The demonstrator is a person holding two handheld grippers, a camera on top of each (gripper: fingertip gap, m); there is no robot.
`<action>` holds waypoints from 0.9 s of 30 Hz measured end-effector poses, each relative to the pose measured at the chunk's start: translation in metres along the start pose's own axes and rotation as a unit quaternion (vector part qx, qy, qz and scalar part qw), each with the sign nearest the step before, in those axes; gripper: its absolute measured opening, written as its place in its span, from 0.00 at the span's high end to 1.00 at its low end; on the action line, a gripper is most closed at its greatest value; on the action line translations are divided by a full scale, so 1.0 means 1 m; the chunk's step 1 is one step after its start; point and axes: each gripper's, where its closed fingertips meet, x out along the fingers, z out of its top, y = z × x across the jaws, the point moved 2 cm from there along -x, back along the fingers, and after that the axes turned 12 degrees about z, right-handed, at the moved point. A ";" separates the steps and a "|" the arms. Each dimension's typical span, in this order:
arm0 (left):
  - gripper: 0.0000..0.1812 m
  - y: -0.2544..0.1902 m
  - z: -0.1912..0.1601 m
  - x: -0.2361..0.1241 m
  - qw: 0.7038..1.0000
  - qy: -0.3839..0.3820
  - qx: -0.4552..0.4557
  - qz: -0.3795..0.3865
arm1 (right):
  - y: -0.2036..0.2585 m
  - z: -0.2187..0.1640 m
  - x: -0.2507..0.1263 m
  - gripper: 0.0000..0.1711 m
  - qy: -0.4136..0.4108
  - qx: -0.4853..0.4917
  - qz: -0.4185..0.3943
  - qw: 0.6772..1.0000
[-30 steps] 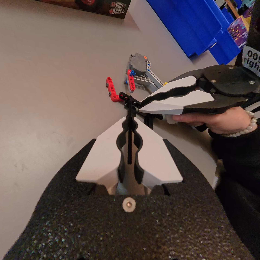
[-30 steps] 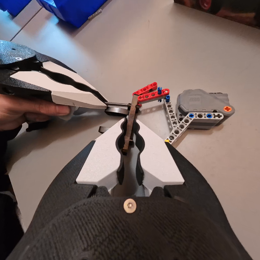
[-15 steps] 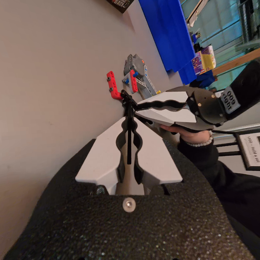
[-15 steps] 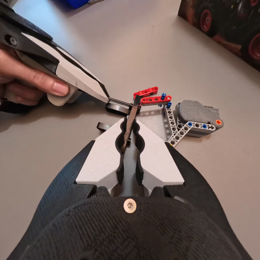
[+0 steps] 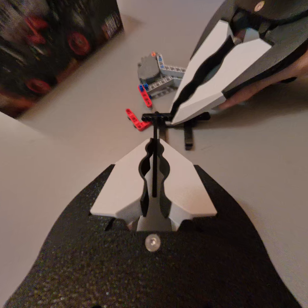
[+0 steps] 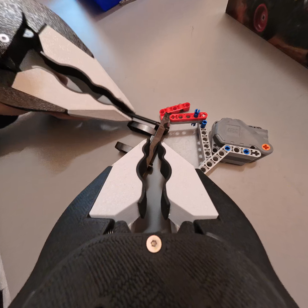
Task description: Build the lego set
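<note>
My left gripper [image 5: 155,140] is shut on a thin black axle [image 5: 155,166] that points forward. The axle's tip meets a black beam [image 5: 156,116], which my right gripper [image 5: 173,116] holds from the right. In the right wrist view my right gripper [image 6: 153,141] is shut on that black beam [image 6: 159,133], which stands tilted. My left gripper [image 6: 131,115] comes in from the left with the axle [image 6: 145,119]. A red L-shaped beam [image 5: 135,120] lies just behind the joint. The grey motor assembly [image 6: 238,133], with grey beams, blue pins and a red beam [image 6: 188,115], lies on the table beyond.
Loose black parts [image 6: 140,127] lie on the table under the grippers, and another black part [image 5: 188,135] lies to the right in the left wrist view. The dark set box [image 5: 50,41] stands at the back. A blue bin [image 6: 113,3] sits at the far edge.
The left wrist view has swung round, so the set box now shows at the left. The two grippers have come closer together. Both stay shut on their black parts.
</note>
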 end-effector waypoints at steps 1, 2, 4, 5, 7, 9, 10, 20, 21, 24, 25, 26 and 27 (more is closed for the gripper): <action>0.99 0.001 -0.001 0.000 0.999 -0.003 0.037 0.010 | 0.000 0.000 0.000 0.95 0.001 0.001 0.004 1.000; 0.99 0.001 -0.001 0.001 0.997 -0.006 0.074 0.020 | 0.000 0.000 0.000 0.95 0.001 0.001 0.007 1.000; 0.99 0.001 -0.001 0.001 0.992 -0.008 0.119 0.029 | 0.000 0.000 0.000 0.95 0.000 0.003 0.008 1.000; 0.99 0.001 -0.001 0.000 0.990 -0.011 0.138 0.032 | 0.000 0.000 0.000 0.95 0.000 0.002 0.006 1.000; 0.99 0.001 -0.002 -0.001 0.985 -0.016 0.168 0.041 | -0.001 0.000 0.000 0.95 0.002 -0.006 -0.003 1.000; 0.99 0.001 -0.002 -0.002 0.975 -0.011 0.213 0.065 | 0.000 0.000 0.000 0.95 0.006 -0.022 -0.015 1.000; 0.99 0.001 -0.001 -0.002 0.972 -0.005 0.222 0.074 | 0.000 0.000 0.001 0.95 0.008 -0.028 -0.020 0.999; 0.99 -0.003 0.004 0.000 0.962 0.070 0.212 0.156 | -0.001 0.002 0.003 0.95 0.019 -0.078 -0.077 0.994; 0.99 -0.003 0.004 0.000 0.958 0.064 0.230 0.160 | -0.002 0.002 0.003 0.95 0.018 -0.074 -0.075 0.994; 1.00 -0.004 0.004 0.000 0.944 0.040 0.277 0.174 | -0.002 0.002 0.002 0.95 0.018 -0.074 -0.062 0.995; 0.99 -0.004 0.004 0.000 0.936 0.032 0.300 0.181 | -0.002 0.002 0.002 0.95 0.020 -0.080 -0.061 0.995; 0.99 -0.004 0.004 0.000 0.927 0.028 0.323 0.189 | -0.002 0.002 0.003 0.95 0.021 -0.084 -0.059 0.994; 0.99 -0.005 0.005 0.000 0.919 0.024 0.341 0.196 | -0.002 0.002 0.002 0.95 0.021 -0.080 -0.055 0.995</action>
